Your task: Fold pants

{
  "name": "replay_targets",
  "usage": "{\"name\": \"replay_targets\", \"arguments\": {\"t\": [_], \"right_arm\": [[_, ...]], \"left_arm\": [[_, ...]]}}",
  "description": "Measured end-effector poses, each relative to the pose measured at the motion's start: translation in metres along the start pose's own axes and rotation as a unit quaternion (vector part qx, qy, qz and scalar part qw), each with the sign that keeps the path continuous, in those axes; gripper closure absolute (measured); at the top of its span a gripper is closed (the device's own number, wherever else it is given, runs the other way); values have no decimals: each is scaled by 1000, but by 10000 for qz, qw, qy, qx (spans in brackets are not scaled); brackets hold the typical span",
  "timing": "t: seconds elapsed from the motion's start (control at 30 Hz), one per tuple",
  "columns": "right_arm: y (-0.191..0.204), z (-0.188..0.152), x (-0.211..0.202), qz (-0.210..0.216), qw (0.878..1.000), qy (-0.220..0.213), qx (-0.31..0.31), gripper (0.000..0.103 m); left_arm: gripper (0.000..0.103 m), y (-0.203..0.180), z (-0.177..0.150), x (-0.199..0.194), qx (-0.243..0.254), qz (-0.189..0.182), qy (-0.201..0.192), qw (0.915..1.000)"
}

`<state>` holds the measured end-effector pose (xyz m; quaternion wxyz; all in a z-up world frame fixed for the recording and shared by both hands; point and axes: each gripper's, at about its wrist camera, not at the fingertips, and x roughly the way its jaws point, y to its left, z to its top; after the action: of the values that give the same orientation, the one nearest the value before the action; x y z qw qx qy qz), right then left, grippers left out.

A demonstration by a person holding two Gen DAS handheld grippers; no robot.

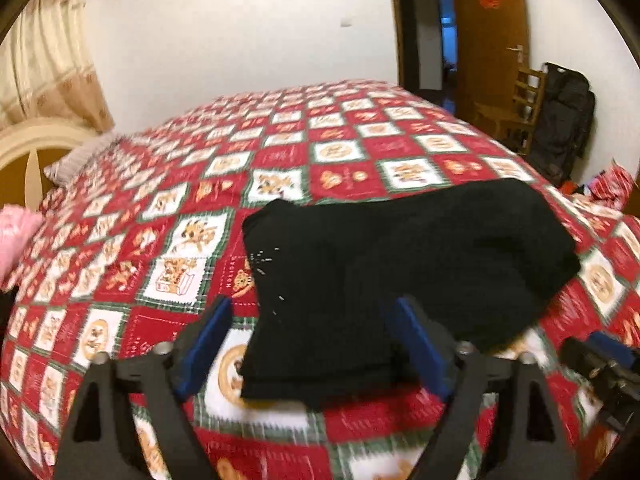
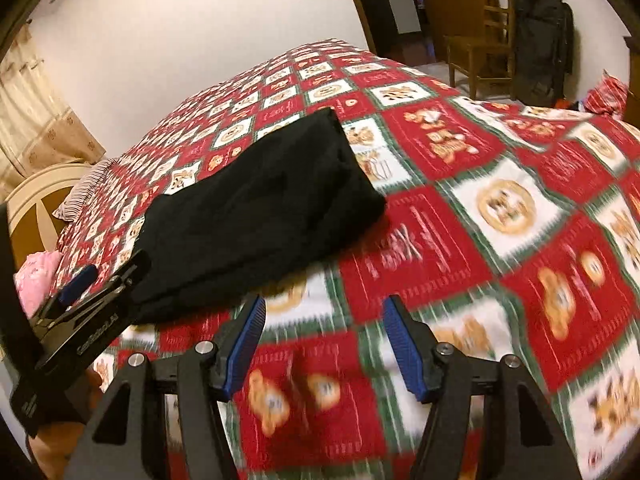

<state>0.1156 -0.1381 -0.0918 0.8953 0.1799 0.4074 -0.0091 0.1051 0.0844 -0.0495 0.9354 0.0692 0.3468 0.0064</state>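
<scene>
Black pants lie folded in a thick bundle on the red, white and green patterned bedspread. My left gripper is open, its blue-padded fingers on either side of the bundle's near corner, holding nothing. In the right wrist view the pants lie ahead to the left. My right gripper is open and empty over the bedspread, to the right of the bundle. The left gripper shows at that view's left edge, by the bundle's near end. The right gripper's tip shows at the left view's right edge.
A striped pillow and cream headboard are at the far left, with a pink item near them. A wooden chair, black bag and open door stand beyond the bed.
</scene>
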Motion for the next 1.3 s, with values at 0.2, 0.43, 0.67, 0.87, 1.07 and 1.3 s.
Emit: {"name": "replay_targets", "arguments": {"t": [0.2, 0.43, 0.67, 0.87, 1.07, 1.3], "right_arm": [[1, -17, -48, -328, 9979, -526, -162, 40], [13, -25, -107, -336, 9904, -1284, -397, 38], [32, -32, -159, -570, 9702, -2230, -752, 34], [42, -38, -184, -464, 9654, -2427, -834, 33], [46, -44, -200, -492, 9590, -2648, -879, 33], [44, -47, -208, -482, 9575, -2719, -836, 32]], "left_arm": [[2, -13, -5, -43, 194, -299, -214, 9991], [0, -23, -12, -80, 295, -450, -390, 9978], [0, -10, -16, -113, 96, -363, -609, 9974], [0, -6, -20, -134, 40, -211, -718, 9972], [0, -9, -23, -146, 112, -152, -819, 9965], [0, -11, -27, -153, 124, -146, -822, 9964]]}}
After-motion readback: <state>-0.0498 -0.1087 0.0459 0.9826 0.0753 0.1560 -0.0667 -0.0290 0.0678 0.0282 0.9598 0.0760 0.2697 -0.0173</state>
